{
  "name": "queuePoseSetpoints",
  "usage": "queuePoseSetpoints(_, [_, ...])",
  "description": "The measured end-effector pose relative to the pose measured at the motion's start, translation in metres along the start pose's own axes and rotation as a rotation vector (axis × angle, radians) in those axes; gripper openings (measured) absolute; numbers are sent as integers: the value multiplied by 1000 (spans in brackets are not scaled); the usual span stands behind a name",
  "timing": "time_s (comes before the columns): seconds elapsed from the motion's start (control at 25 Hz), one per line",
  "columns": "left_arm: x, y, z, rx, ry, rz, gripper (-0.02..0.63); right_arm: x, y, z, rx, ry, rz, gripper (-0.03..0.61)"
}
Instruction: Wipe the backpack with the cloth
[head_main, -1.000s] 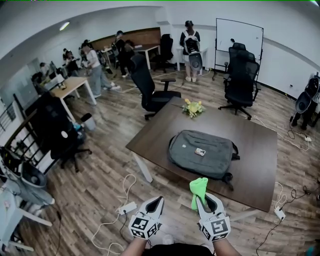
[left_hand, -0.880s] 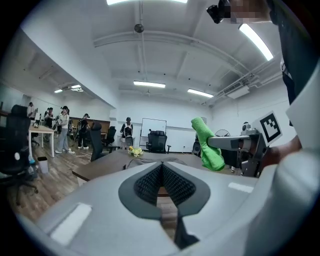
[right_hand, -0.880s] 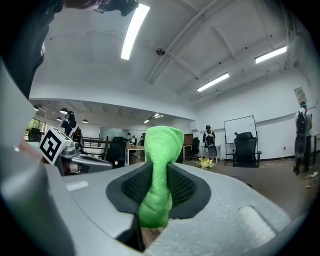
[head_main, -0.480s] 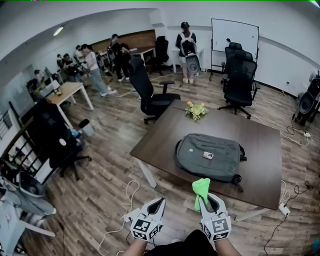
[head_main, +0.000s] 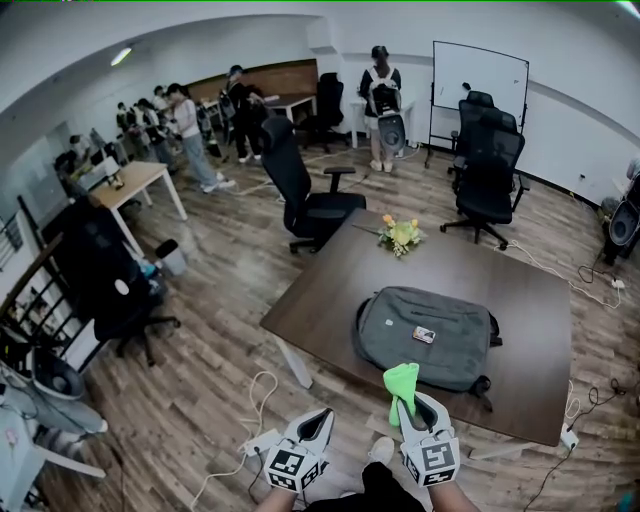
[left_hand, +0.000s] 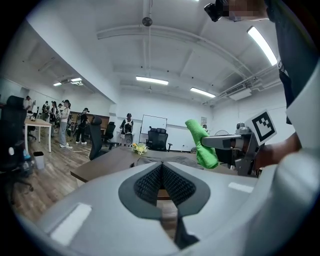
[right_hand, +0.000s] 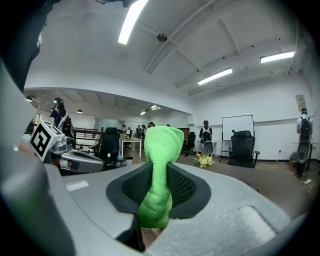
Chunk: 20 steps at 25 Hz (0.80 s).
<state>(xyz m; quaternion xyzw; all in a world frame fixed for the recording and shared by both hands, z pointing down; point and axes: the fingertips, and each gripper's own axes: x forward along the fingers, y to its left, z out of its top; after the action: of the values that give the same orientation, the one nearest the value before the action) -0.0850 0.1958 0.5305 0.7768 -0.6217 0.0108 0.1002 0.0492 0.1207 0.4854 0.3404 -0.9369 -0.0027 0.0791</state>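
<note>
Cloth, green and bunched, is clamped between the jaws of the right gripper, which hide its lower end. At 9 o'clock from it, the left gripper has its jaws pressed together on nothing. The grey backpack lies flat on the brown table, at 12 o'clock from the cloth. Its small label is too tiny to read.
</note>
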Motion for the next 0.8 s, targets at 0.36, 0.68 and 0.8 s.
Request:
queuePoseSetpoints(0.36, [76, 24, 20, 16, 26, -2, 18, 63, -56, 7, 29, 12, 10, 89])
queuePoseSetpoints(0.68, [154, 34, 38, 46, 51, -24, 18, 105, -122, 4, 72, 27, -6, 89])
queuePoseSetpoints(0.8, [181, 36, 44, 62, 54, -32, 18, 117, -148, -2, 82, 32, -21, 89])
